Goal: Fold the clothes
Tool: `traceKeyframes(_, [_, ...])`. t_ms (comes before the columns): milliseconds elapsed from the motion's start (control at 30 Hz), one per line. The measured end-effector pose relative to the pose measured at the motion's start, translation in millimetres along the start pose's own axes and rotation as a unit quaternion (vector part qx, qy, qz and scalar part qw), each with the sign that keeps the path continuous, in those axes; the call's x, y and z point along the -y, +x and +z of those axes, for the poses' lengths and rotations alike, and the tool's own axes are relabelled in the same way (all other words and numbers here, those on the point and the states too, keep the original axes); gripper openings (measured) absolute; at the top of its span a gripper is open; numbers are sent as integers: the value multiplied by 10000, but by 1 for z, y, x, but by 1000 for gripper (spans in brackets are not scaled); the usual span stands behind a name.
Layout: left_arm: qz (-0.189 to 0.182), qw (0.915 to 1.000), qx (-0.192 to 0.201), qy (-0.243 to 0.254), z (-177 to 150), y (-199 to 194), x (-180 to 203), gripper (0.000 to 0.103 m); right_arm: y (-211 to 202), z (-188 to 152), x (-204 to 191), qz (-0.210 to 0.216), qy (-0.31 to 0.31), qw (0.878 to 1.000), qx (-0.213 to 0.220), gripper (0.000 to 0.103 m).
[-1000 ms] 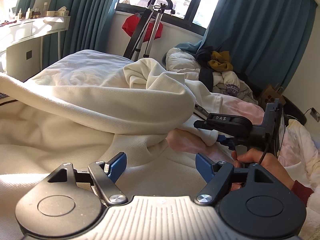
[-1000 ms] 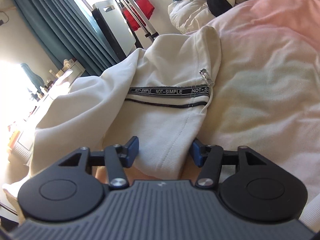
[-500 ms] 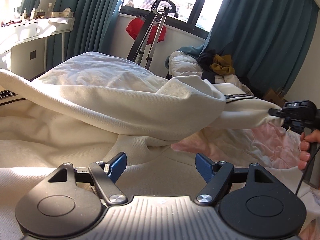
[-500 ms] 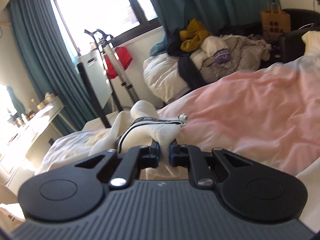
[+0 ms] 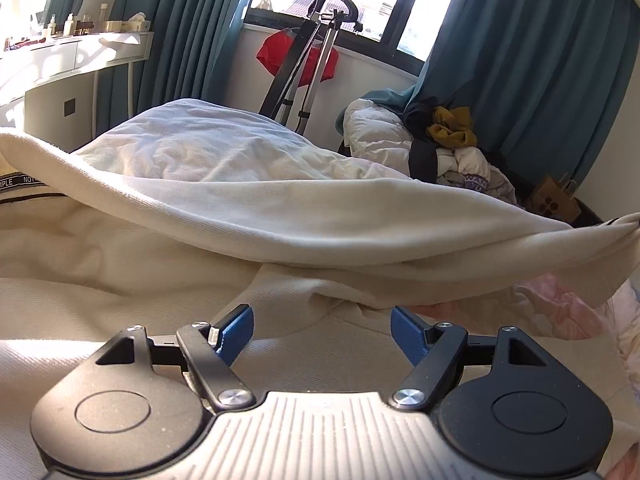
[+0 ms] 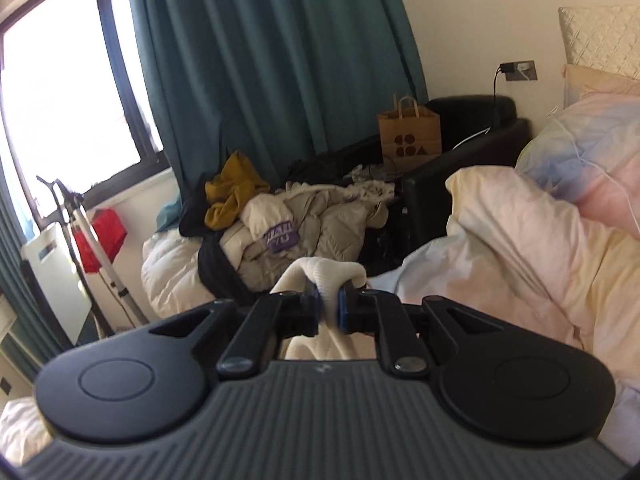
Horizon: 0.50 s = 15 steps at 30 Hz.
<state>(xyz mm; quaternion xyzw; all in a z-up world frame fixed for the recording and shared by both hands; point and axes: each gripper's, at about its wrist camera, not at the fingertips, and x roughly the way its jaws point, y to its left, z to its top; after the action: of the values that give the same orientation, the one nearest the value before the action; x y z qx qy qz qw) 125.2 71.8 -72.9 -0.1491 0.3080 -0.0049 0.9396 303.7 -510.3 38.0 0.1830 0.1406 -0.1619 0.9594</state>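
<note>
I am risking a slip: my right claw (image 6: 329, 312), low in the middle of its frame, is pinching only a small bunched edge of the cream sweatshirt (image 5: 304, 216), and the taut pull could be dragging it free, while my left claw (image 5: 322, 330) is gaping apart, gripping nothing, above the cloth; the sweatshirt is stretching across the centre of the left view over the bed (image 5: 208, 148), thick, ribbed, black-striped at the far left

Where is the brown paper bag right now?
Right wrist view, upper centre-right: the brown paper bag stands on the black armchair, beside the teal curtain and behind the clothes pile.
</note>
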Motion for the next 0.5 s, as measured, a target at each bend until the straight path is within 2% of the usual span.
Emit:
traceKeyframes(100, [-51, 10000, -34, 56, -2, 3, 3, 78, 4, 18, 6, -47, -8, 9993, 361, 12])
traceKeyframes(167, [-65, 9999, -45, 87, -3, 5, 5, 78, 10, 10, 16, -145, -11, 9995, 284, 12])
traceKeyframes(333, [-42, 9999, -108, 81, -5, 10, 4, 78, 37, -39, 56, -627, -123, 9952, -746, 12])
traceKeyframes(433, [-46, 9999, -101, 85, -5, 9, 3, 78, 55, -68, 76, -1126, 129, 9802, -1624, 13])
traceKeyframes(500, [-35, 9999, -103, 106, -5, 9, 3, 78, 63, -73, 80, -1234, 375, 9727, -1931, 13])
